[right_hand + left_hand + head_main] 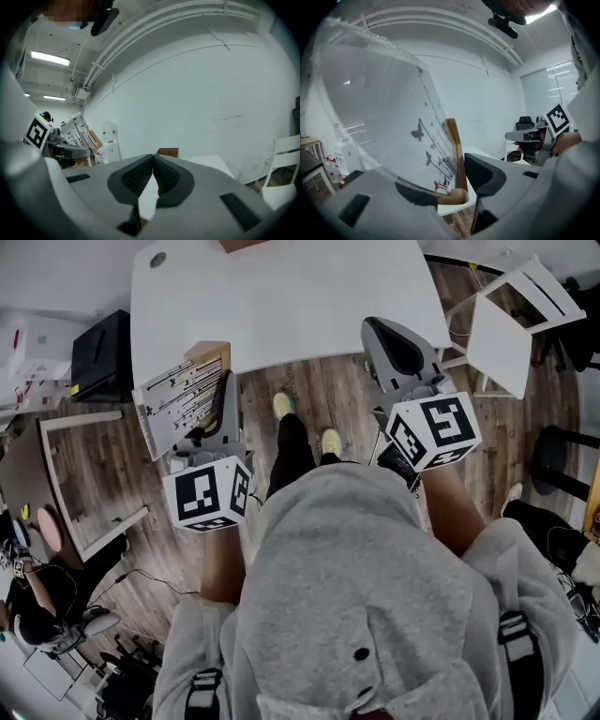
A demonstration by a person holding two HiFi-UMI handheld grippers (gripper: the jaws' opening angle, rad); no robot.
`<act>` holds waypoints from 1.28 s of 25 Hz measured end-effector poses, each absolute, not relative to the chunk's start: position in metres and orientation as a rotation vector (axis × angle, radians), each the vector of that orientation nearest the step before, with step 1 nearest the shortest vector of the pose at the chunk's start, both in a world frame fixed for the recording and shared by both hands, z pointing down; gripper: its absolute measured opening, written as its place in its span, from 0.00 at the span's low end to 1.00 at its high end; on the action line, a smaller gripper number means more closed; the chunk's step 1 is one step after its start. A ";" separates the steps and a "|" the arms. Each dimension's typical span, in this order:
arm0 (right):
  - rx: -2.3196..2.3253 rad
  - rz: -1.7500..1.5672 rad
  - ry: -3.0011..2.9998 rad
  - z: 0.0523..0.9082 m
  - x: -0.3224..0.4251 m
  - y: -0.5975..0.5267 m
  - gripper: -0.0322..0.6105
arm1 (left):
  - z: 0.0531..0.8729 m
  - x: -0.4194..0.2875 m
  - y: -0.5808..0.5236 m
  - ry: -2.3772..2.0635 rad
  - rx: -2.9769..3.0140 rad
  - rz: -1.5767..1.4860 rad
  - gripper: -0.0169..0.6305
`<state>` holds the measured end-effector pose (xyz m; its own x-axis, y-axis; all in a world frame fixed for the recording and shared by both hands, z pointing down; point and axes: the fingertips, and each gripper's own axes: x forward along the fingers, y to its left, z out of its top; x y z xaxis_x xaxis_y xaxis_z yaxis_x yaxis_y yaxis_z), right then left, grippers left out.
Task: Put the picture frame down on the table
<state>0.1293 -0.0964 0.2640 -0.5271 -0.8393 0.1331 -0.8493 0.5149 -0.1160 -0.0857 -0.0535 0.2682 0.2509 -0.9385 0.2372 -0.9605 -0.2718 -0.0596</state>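
The picture frame (178, 401) is a white print with black stems and butterflies on a wooden back. It hangs in the air just before the near left edge of the white table (281, 296). My left gripper (219, 395) is shut on the frame's edge. In the left gripper view the glazed front (393, 131) fills the left side, pinched at its lower corner by the left gripper (454, 185). My right gripper (382, 332) hovers over the table's near right edge. Its jaws (152, 176) meet at the tips with nothing between them.
A white chair (511, 315) stands right of the table, with a dark stool (562, 456) behind it. A black box (98, 352) and an empty wooden frame (84, 484) sit on the floor at left. A cardboard box (168, 152) rests on the table's far edge.
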 end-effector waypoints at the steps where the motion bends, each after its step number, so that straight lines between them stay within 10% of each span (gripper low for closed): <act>1: 1.497 0.253 -2.679 0.263 0.126 -0.101 0.09 | 0.269 -0.089 -0.059 -1.829 2.407 0.340 0.33; 32: 1.516 0.280 -2.566 0.281 0.040 -0.252 0.09 | 0.307 -0.173 -0.228 -1.682 2.407 0.374 0.33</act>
<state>0.0401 -0.2524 0.2815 -0.4791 -0.8496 0.2207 -0.8772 0.4727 -0.0846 -0.1726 -0.2281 0.3068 0.3278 -0.8937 0.3062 -0.9393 -0.3431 0.0041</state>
